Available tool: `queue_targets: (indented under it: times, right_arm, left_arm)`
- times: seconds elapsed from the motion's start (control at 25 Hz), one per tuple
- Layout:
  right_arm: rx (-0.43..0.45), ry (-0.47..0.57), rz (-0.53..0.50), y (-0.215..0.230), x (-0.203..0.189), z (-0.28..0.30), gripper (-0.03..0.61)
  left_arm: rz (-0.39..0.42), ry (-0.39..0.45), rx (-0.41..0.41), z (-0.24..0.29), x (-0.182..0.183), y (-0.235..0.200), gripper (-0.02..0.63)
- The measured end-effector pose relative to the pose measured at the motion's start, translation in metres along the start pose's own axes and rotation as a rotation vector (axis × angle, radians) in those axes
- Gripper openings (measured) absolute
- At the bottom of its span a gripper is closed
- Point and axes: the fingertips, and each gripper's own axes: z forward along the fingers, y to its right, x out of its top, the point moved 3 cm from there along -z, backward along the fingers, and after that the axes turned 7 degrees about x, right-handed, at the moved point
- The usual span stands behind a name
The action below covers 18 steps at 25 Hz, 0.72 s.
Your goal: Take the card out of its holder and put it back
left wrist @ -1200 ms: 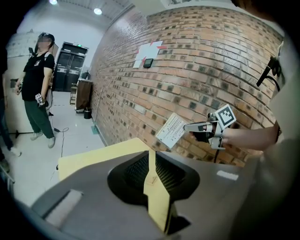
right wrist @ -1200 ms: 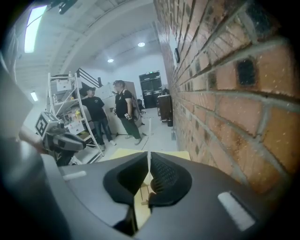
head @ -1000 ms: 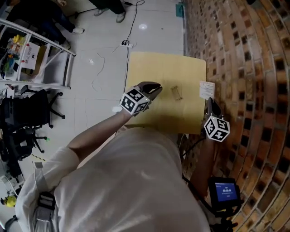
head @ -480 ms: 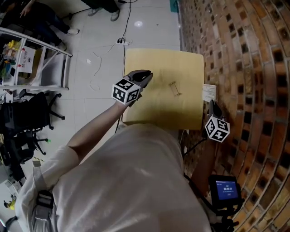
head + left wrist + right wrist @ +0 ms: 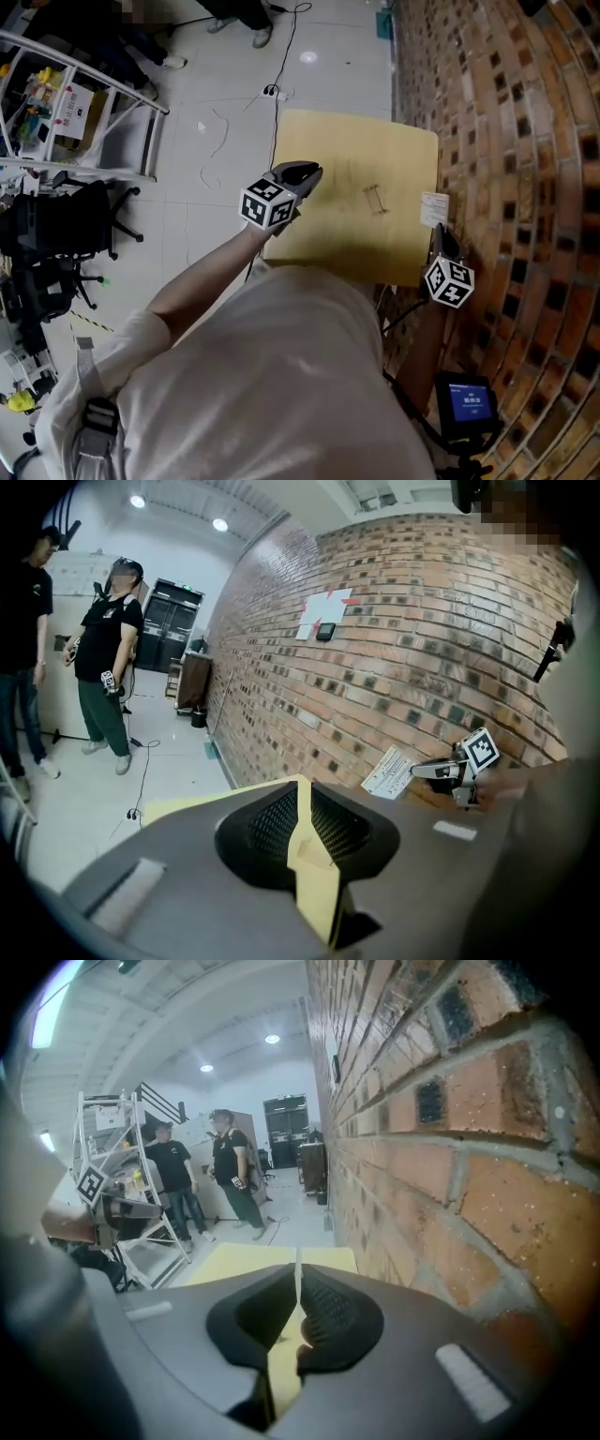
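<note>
A small clear card holder stands empty on the yellow table. Right of it, the white card hangs over the table's right edge, pinched by my right gripper. In the right gripper view the card shows edge-on as a thin white line between the shut jaws. The left gripper view shows that card and the right gripper against the brick wall. My left gripper hovers at the table's left side, well left of the holder, its jaws close together on nothing.
A brick wall runs close along the table's right side. A metal shelf rack and office chairs stand to the left, and a cable lies on the floor. People stand beyond the table.
My left gripper has drawn leftward, away from the holder towards the table's left edge. The right gripper has sunk a little with the card still in its jaws.
</note>
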Motion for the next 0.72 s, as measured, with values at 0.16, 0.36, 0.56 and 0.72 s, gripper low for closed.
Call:
queue_targets:
  times: [0.16,0.36,0.56,0.72]
  right_arm:
    - [0.023,0.005,-0.02,-0.008,0.005,0.007,0.015]
    - [0.037,0.012,-0.039,-0.014,0.011,0.012,0.015]
    - [0.044,0.01,-0.047,-0.016,0.009,0.015,0.015]
    - [0.058,0.002,-0.062,-0.019,0.007,0.019,0.015]
  left_arm:
    - [-0.024,0.003,0.006,-0.003,-0.001,0.002,0.069]
    - [-0.031,0.006,0.003,-0.005,0.0,0.002,0.068]
    - [-0.04,0.0,0.003,-0.005,-0.002,0.005,0.06]
    - [-0.062,0.014,0.004,-0.008,-0.003,0.007,0.067]
